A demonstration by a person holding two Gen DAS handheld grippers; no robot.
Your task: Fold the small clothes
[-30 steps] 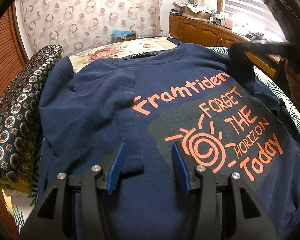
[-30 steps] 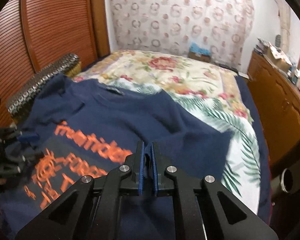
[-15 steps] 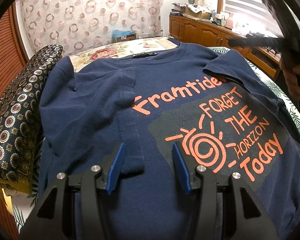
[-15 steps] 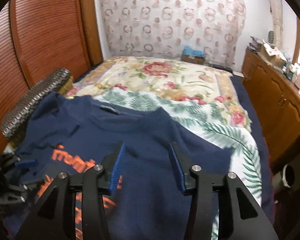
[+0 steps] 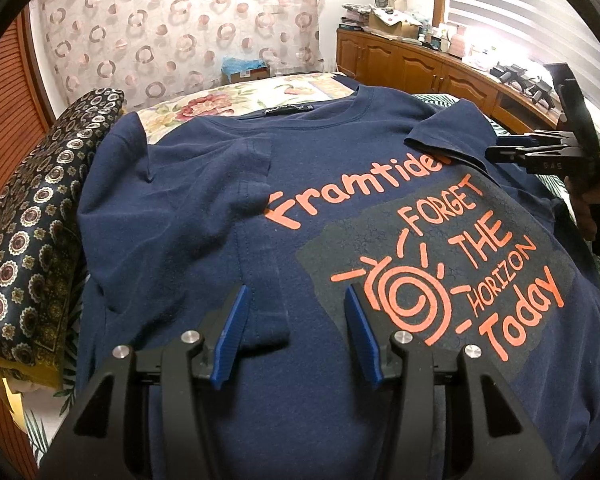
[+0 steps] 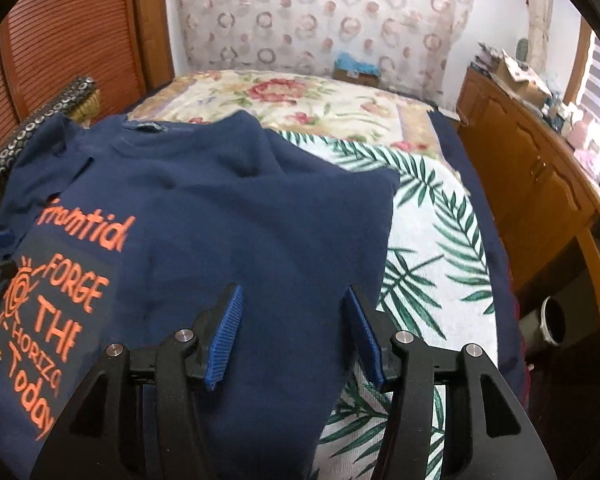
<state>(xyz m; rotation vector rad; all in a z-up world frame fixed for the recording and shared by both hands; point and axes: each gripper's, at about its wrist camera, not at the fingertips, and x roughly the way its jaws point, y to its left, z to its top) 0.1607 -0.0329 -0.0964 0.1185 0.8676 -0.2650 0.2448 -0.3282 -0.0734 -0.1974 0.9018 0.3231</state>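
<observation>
A navy T-shirt (image 5: 340, 168) with orange print lies face up on the bed. Its left sleeve (image 5: 236, 184) is folded in over the chest. The right sleeve (image 5: 448, 128) lies folded in over the end of the word "Framtiden". My left gripper (image 5: 296, 292) hovers open over the shirt's lower left part, holding nothing. My right gripper (image 6: 294, 292) hangs over the shirt's (image 6: 240, 208) right side with its jaws opening and no cloth pinched between them. In the left wrist view the right gripper (image 5: 508, 152) sits beside the right shoulder, a hand behind it.
A dark patterned cushion (image 5: 32, 220) borders the shirt on the left. Palm-and-flower bedspread (image 6: 428, 240) shows to the right of the shirt. A wooden cabinet (image 6: 532, 184) with clutter on top runs along the right wall. A louvred door (image 6: 68, 40) stands at the left.
My right gripper, shut on the right sleeve a second ago, has let it go and opened, pulling back to the right and lower. The sleeve now lies folded in. The left gripper kept still.
</observation>
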